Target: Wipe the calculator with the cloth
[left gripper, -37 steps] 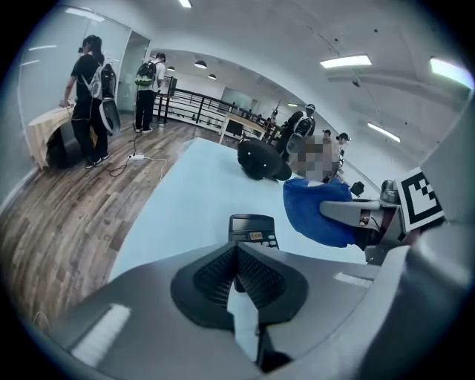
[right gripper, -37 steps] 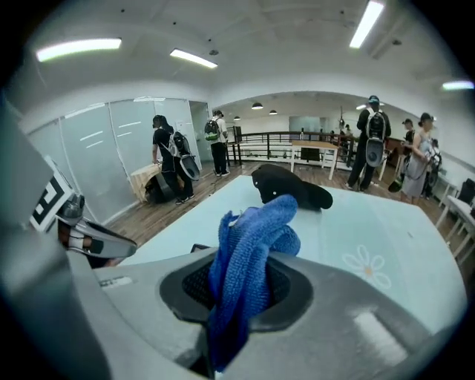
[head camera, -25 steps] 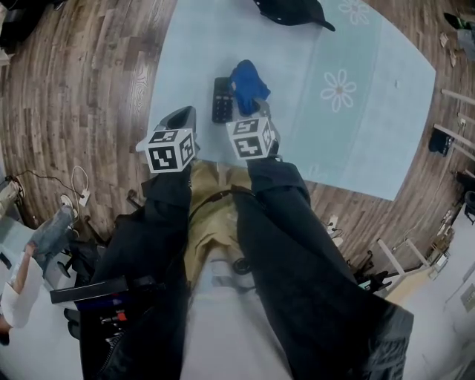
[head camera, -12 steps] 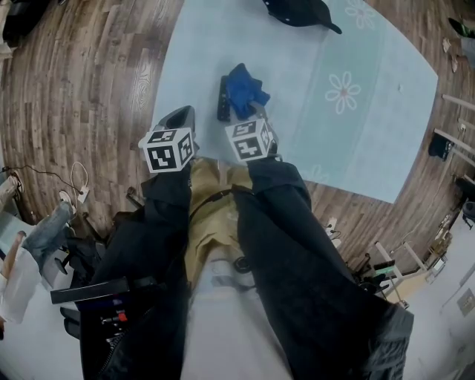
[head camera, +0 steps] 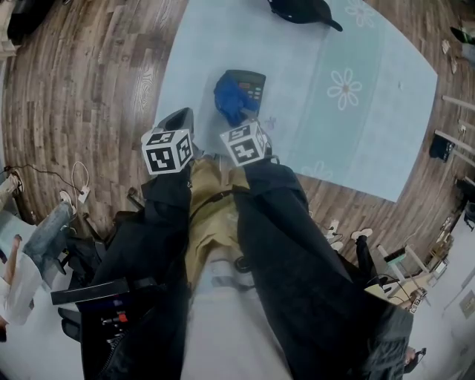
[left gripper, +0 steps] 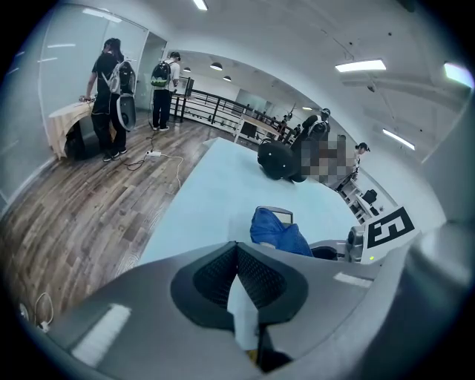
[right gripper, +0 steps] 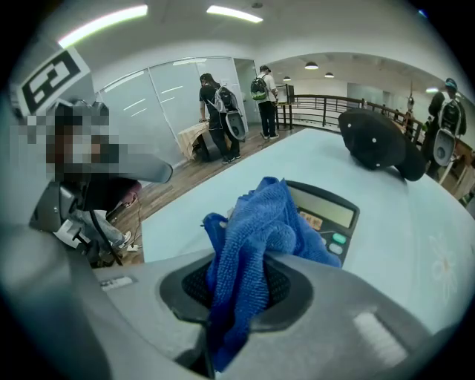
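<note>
Right gripper (right gripper: 239, 286) has its two jaws squeezed tight on a blue cloth (right gripper: 256, 223). The cloth is fluffy and bunched up. It sticks out past the jaws and its far end lies on top of the calculator (right gripper: 330, 211). The calculator is dark grey and lies flat on a light blue table (head camera: 356, 148), out in front of both grippers. From the right gripper view, the cloth hides the left part of the calculator. The grey screen and a green button show on the other part. Left gripper (left gripper: 237, 256) has its jaws pressed together too, but it holds nothing. It hangs just to the left of the right gripper, near the edge of the table that is closest to the person, and it does not touch the calculator or the cloth. A white flower (head camera: 344, 89) is printed on the table, off to the right of the calculator. A black cap (head camera: 304, 10) lies at the far end of the table, well apart from the calculator. A brown wooden floor (head camera: 74, 89) goes round the table.
</note>
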`<action>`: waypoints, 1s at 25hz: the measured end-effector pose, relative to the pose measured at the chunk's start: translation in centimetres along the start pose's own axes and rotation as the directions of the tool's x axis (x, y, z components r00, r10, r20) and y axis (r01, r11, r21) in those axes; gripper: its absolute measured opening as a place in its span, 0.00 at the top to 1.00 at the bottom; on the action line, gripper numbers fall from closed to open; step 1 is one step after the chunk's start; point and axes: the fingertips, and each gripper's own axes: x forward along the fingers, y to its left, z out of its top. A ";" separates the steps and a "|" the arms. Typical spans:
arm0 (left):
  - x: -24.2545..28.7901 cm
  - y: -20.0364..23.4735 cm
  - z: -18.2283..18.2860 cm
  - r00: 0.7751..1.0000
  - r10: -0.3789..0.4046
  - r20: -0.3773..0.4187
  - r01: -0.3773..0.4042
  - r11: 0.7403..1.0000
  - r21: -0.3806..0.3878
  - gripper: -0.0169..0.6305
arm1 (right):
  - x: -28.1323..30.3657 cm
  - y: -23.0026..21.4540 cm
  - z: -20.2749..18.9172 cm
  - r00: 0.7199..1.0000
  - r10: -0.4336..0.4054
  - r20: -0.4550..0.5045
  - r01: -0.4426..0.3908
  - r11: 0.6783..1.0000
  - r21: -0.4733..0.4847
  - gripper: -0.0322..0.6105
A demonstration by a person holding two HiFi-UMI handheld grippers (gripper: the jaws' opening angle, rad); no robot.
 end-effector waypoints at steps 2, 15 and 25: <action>-0.1 0.1 -0.2 1.000 0.002 0.002 -0.002 1.000 -0.003 0.98 | 0.0 0.8 -0.2 1.000 0.024 0.001 -0.024 1.000 0.002 0.84; -0.6 0.2 0.2 0.999 -0.008 0.035 0.008 1.000 -0.010 0.98 | -4.8 1.0 3.3 0.983 0.053 0.177 -0.069 0.994 0.080 0.84; -0.2 -0.4 -0.1 1.000 -0.022 0.021 0.022 1.000 -0.013 0.98 | -10.5 -7.6 6.3 0.950 -0.140 0.279 0.097 0.982 0.164 0.84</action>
